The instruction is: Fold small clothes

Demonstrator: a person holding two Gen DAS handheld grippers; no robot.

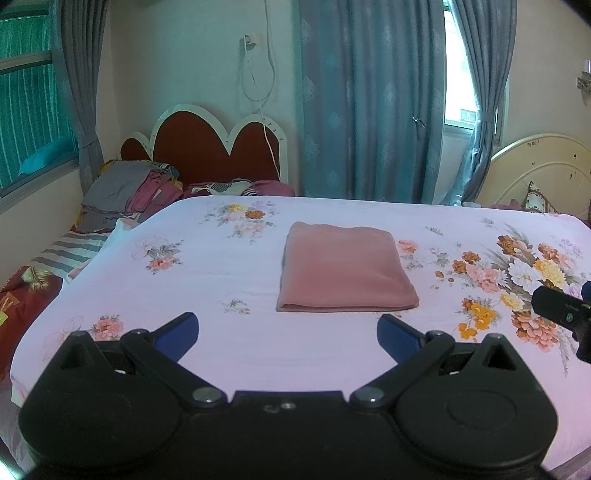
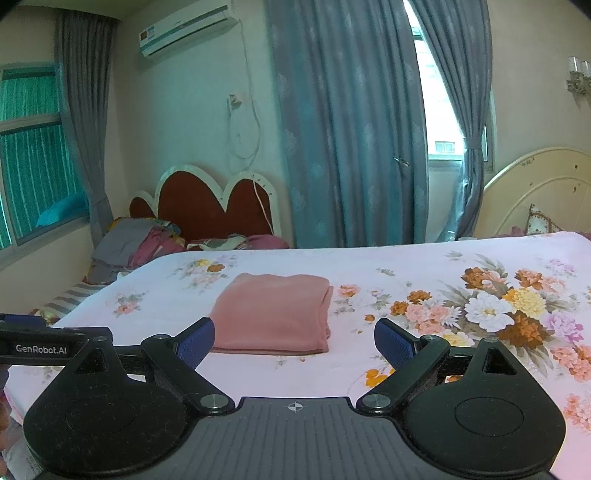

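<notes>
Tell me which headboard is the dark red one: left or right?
The scalloped headboard with a white border, at the left behind the pile of clothes. The rounded headboard at the right is cream.

A home bedroom: floral-sheeted bed [image 1: 258, 273]; heart-shaped headboard [image 1: 207, 147]; curtains [image 2: 343, 129]; air conditioner [image 2: 188, 27].

Blue-grey curtains [image 2: 347, 140] flank a bright window [image 2: 439, 122], a red scalloped headboard [image 2: 207, 203] against the pale wall [image 2: 184, 110].
</notes>
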